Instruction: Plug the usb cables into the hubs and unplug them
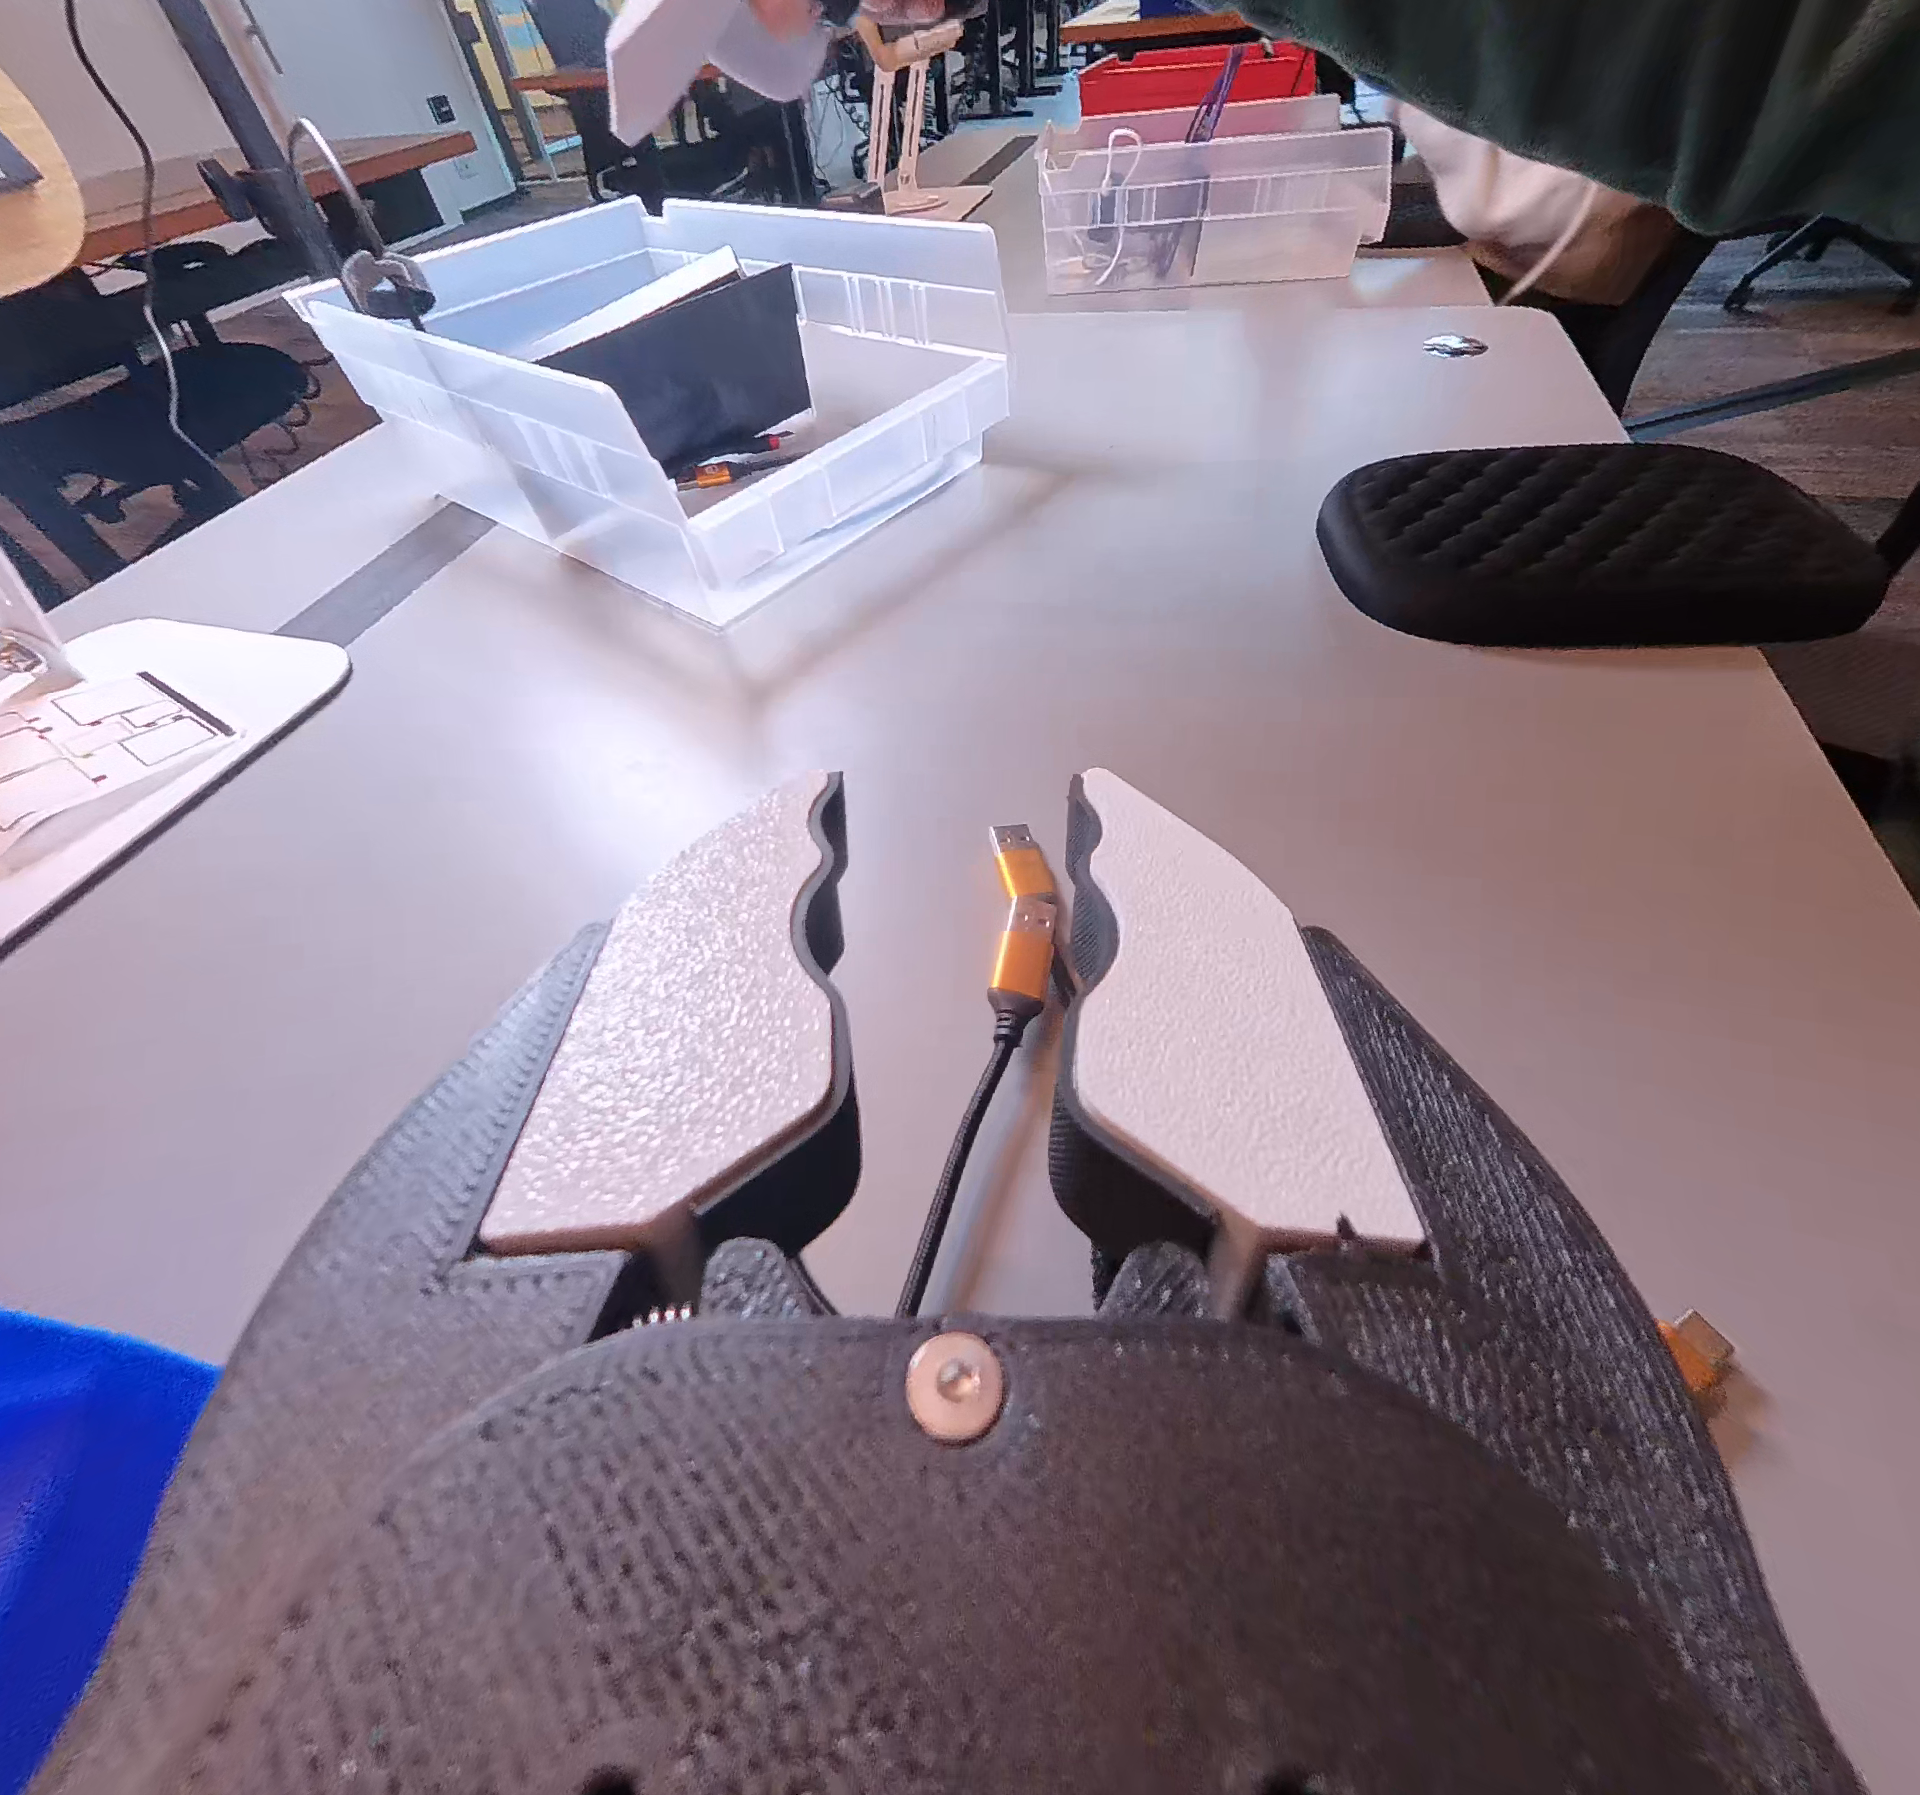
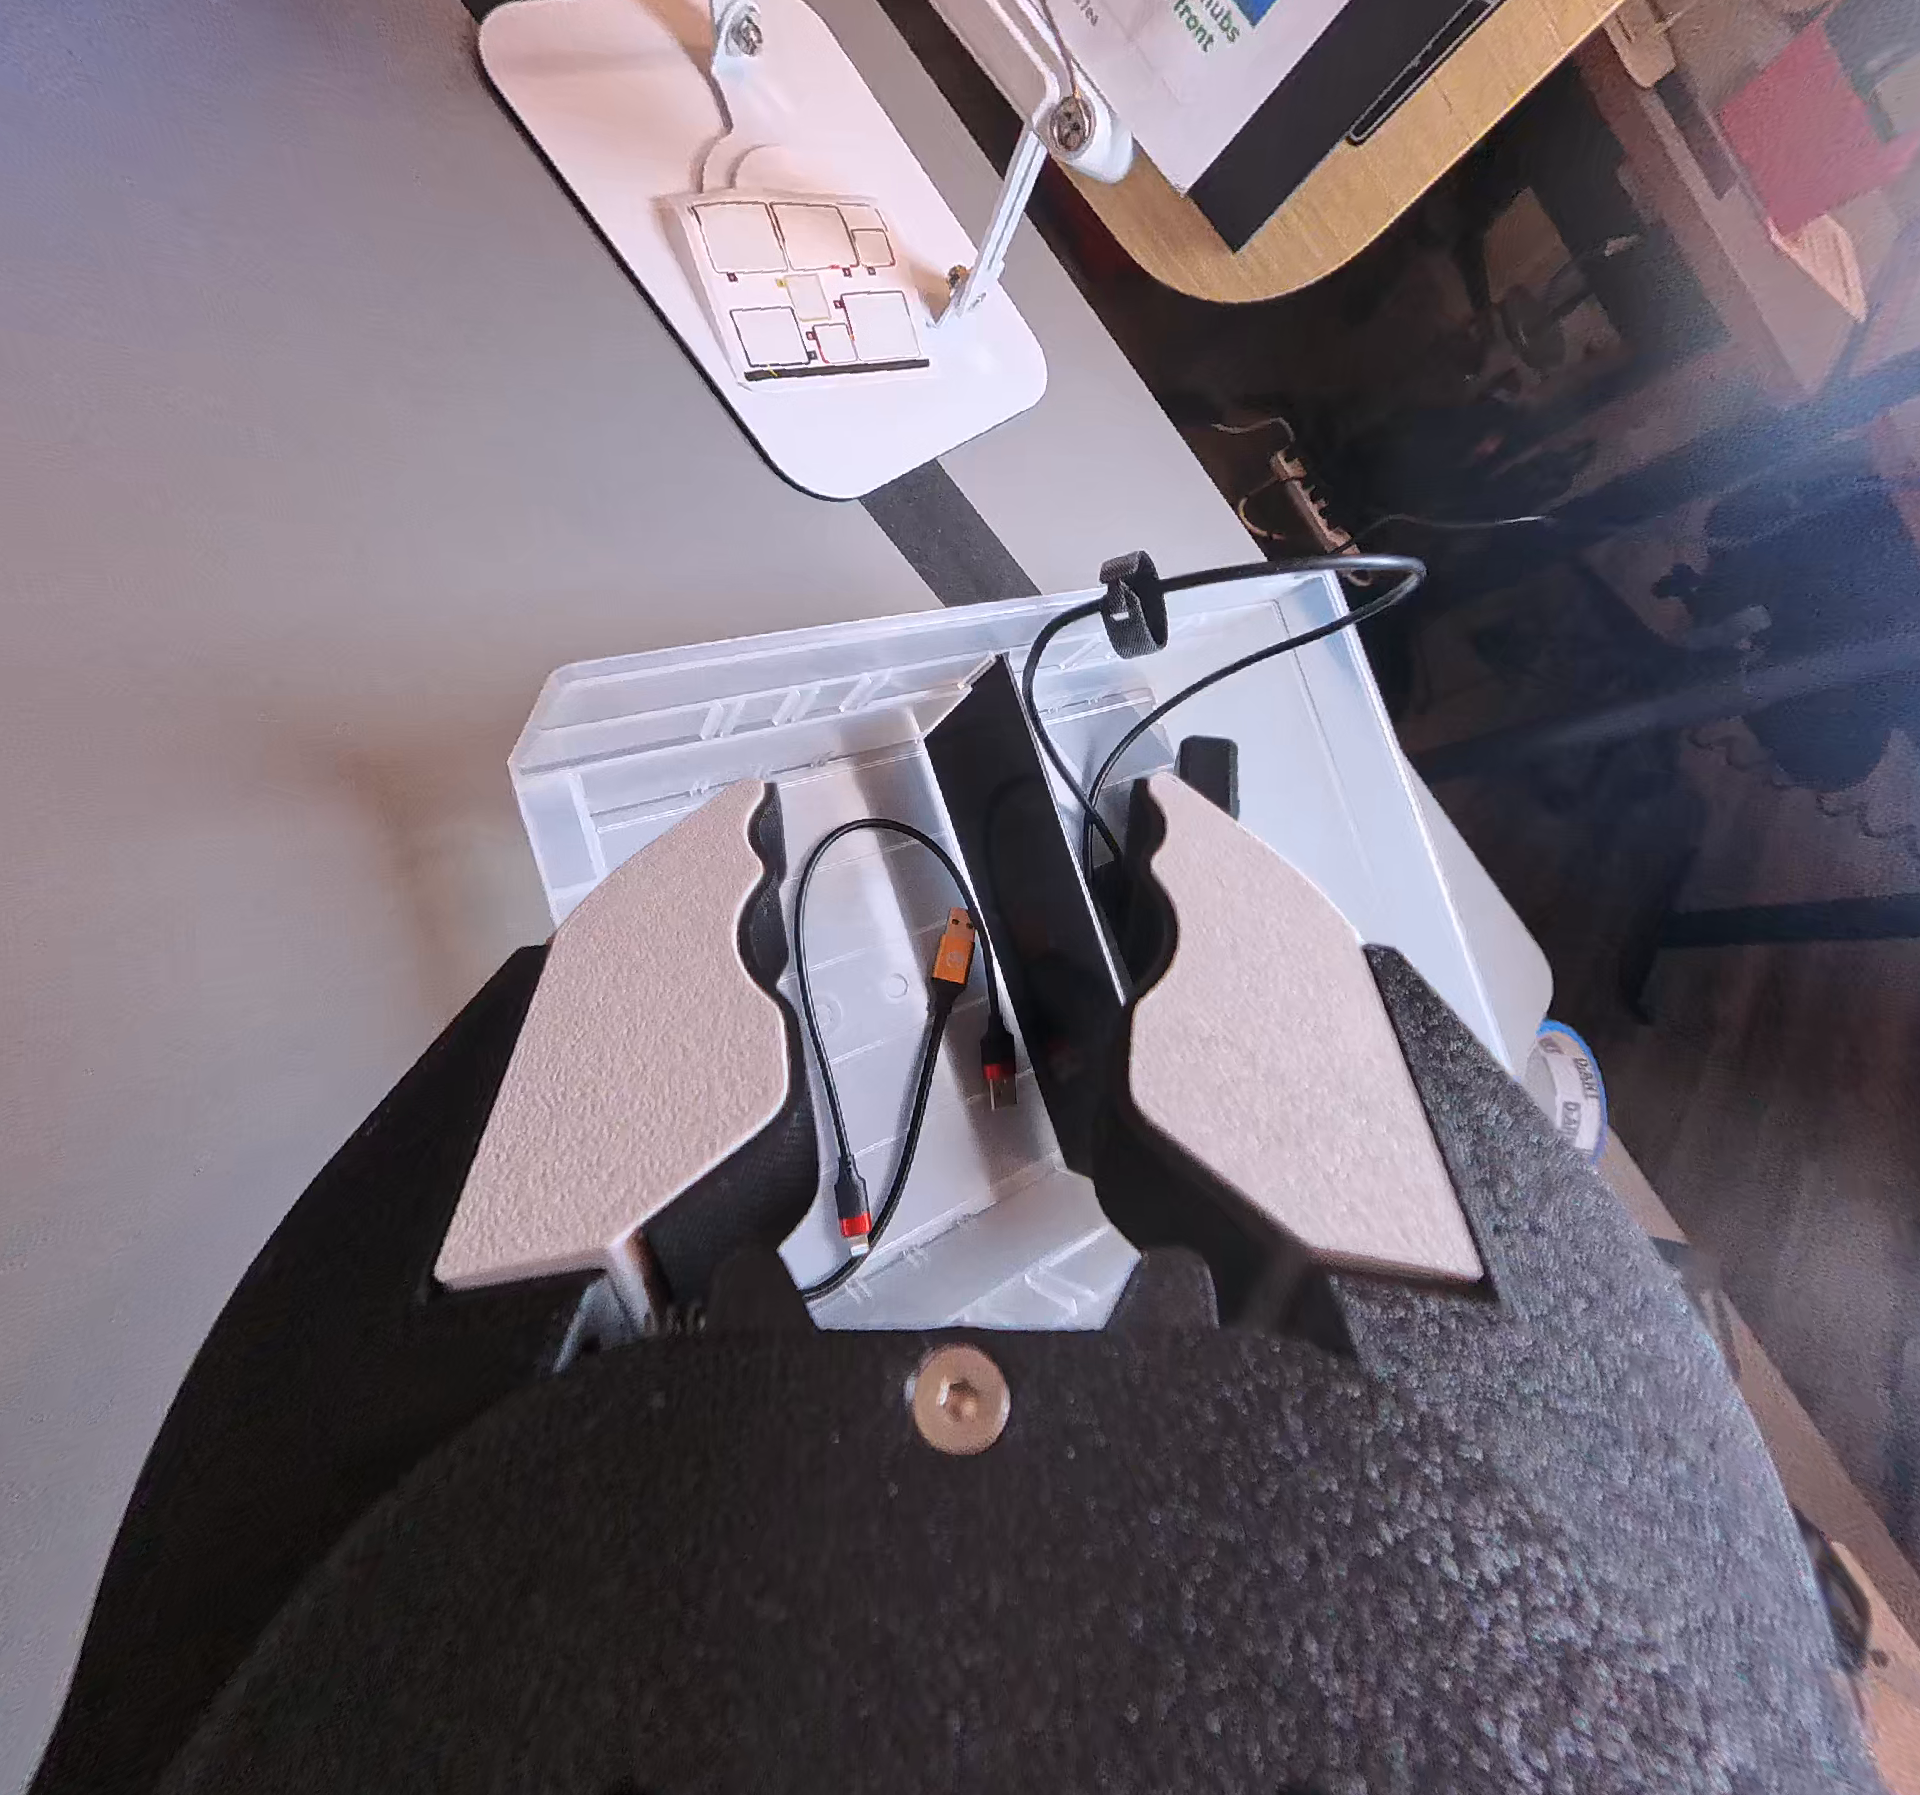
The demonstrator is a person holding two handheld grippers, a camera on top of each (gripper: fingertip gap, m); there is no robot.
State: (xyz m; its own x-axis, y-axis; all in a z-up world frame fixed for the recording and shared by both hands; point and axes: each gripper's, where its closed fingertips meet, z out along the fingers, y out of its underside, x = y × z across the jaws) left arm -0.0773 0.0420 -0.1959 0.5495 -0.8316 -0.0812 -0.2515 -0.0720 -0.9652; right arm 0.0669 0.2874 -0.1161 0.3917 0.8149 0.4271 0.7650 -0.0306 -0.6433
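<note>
In the left wrist view the left gripper (image 1: 954, 810) is low over the grey counter (image 1: 1299, 810), in the lower middle of the frame, and its two fingers stand apart with nothing between them held. In the gap between the fingers lies a black braided usb cable (image 1: 961, 1153) with orange plugs (image 1: 1023, 914) at its end, flat on the counter; the plugs are close to the right finger (image 1: 1195, 1018), but I cannot tell if they touch it. Further up, in the upper middle of the frame, a clear plastic bin (image 1: 831, 498) stands on the counter with a black divider (image 1: 707, 374) inside. A second clear bin (image 1: 1216, 197) is behind it at the upper right, and a black chair seat (image 1: 1590, 540) is at the right edge of the counter. A white stand base (image 1: 208, 696) is at the left edge. In the right wrist view the right gripper (image 2: 956, 800) hangs above the clear bin (image 2: 727, 696) and looks down into it; its fingers are also spread apart and empty. Between them, in the middle of the frame, a thin black cable (image 2: 821, 966) with a red end lies in the left compartment beside an orange plug (image 2: 954, 956) and a red-and-black plug (image 2: 995, 1059). Another black cable (image 2: 1247, 592) makes a loop over the far rim of the bin. The white stand base (image 2: 623, 83) is in the upper left.
</note>
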